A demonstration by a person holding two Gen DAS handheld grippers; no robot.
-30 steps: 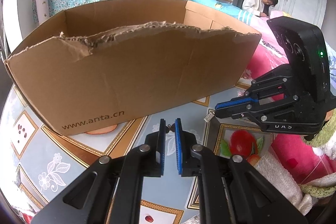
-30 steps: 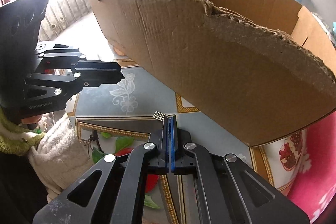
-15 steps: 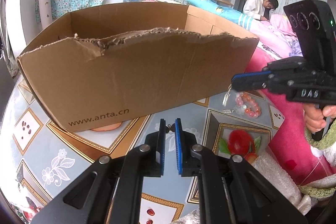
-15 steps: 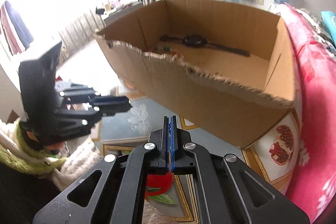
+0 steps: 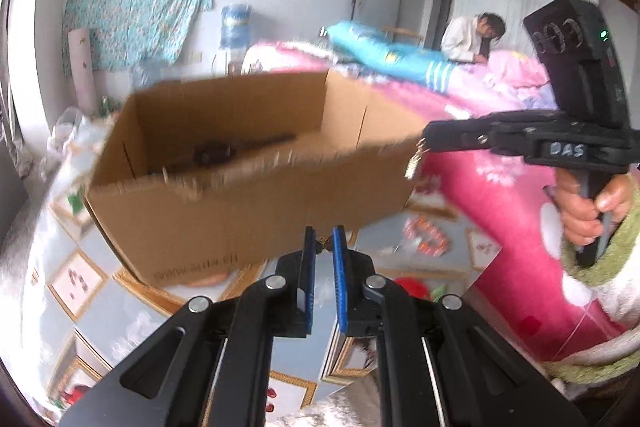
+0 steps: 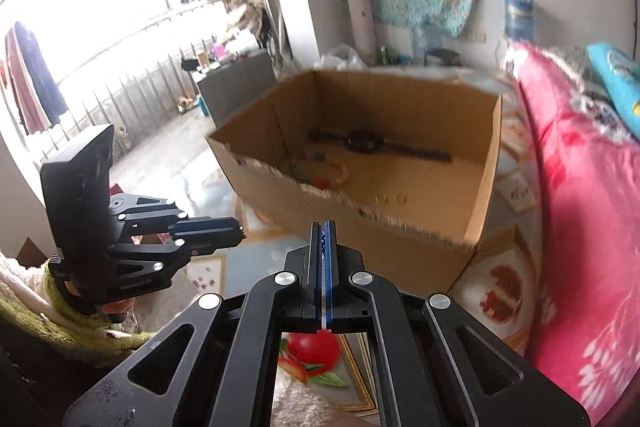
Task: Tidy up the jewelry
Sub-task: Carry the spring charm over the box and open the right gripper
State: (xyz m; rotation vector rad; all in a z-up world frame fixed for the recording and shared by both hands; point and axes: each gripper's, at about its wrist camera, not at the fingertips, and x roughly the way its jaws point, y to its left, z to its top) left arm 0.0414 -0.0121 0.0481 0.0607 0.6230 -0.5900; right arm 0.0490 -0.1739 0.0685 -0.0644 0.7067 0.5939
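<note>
The left hand-held gripper (image 5: 322,235) is closed almost all the way, its blue pads (image 5: 339,267) leaving a narrow slit. A small dark trinket (image 5: 321,246) is pinched at the very tips; it is too small and blurred to name. Seen from the right wrist, this tool (image 6: 239,229) hangs above the table, short of the box, with a speck of the trinket poking out at its tip.

The right hand-held gripper (image 6: 324,227) has its pads pressed flat together. In the left wrist view it (image 5: 426,142) points leftward at the level of the box's near rim, and a small pale metal piece (image 5: 413,163) dangles from its tips. A hand (image 5: 588,211) in a fuzzy green-cuffed sleeve (image 5: 600,267) grips its handle.

Just beyond both tools stands an open cardboard box (image 5: 240,223) with a torn near edge. On its floor lie a dark wristwatch (image 6: 364,141), stretched flat toward the far wall, and a beaded bracelet (image 6: 326,169) nearer the torn edge.

The box rests on a table (image 5: 80,283) covered in a fruit-and-flower printed cloth. On that cloth, right of the box and near the pink bedding (image 5: 500,211), lies a red beaded bracelet (image 5: 426,239), apart from both tools.

Farther back, a person in a white top (image 5: 466,39) sits by the bed, and a flowered teal cloth (image 5: 140,19) hangs on the wall.
</note>
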